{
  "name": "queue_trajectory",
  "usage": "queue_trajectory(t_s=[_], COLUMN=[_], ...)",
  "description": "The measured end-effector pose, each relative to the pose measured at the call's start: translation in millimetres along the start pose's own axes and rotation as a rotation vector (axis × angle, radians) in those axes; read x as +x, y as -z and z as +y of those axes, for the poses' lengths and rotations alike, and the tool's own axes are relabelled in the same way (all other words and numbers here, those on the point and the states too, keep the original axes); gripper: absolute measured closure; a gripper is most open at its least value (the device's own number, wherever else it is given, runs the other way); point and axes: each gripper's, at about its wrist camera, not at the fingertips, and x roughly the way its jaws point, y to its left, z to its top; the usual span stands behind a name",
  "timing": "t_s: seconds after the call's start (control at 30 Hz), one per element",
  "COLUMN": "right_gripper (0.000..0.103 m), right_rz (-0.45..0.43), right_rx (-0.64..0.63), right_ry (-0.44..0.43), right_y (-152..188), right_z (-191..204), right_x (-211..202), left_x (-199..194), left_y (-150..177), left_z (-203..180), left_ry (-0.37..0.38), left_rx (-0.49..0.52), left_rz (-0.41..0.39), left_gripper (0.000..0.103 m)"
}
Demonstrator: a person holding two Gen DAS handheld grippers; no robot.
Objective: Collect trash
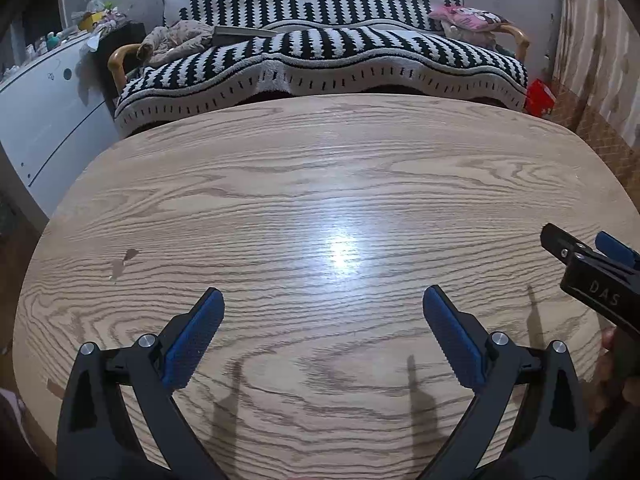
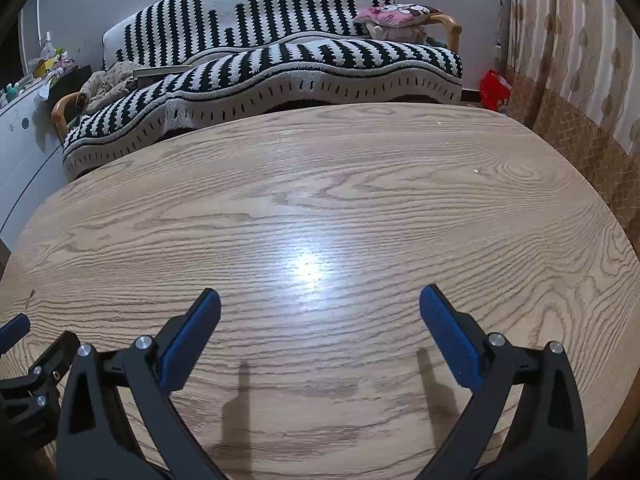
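My left gripper (image 1: 323, 300) hovers open over the near half of an oval wooden table (image 1: 320, 168), with nothing between its blue pads. My right gripper (image 2: 320, 300) is open too, above the same table (image 2: 340, 184), and holds nothing. The right gripper (image 1: 592, 264) shows at the right edge of the left wrist view, and part of the left gripper (image 2: 24, 360) shows at the lower left of the right wrist view. I see no piece of trash on the table, only a tiny pale crumb (image 2: 476, 171) and a small chipped mark (image 1: 124, 260).
Behind the table stands a sofa with a black-and-white striped cover (image 1: 320, 56), a crumpled cloth (image 1: 176, 40) and a pink cushion (image 1: 468, 16). A red bag (image 1: 540, 98) sits on the floor at the right. A white cabinet (image 1: 48, 120) with clutter is at the left, a curtain (image 2: 580, 60) at the right.
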Motion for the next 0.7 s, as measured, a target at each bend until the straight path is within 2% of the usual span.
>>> queue_trajectory(t_s=[0.7], right_gripper=[0.007], right_rz=[0.006], right_rx=[-0.010], right_ry=[-0.002], right_y=[3.3], right_z=[-2.2], right_x=[0.9], left_x=[-6.1], left_y=[-0.4], left_z=[-1.7], left_ry=[0.048], left_rx=[0.007], left_rz=[-0.022], left_gripper=[0.006])
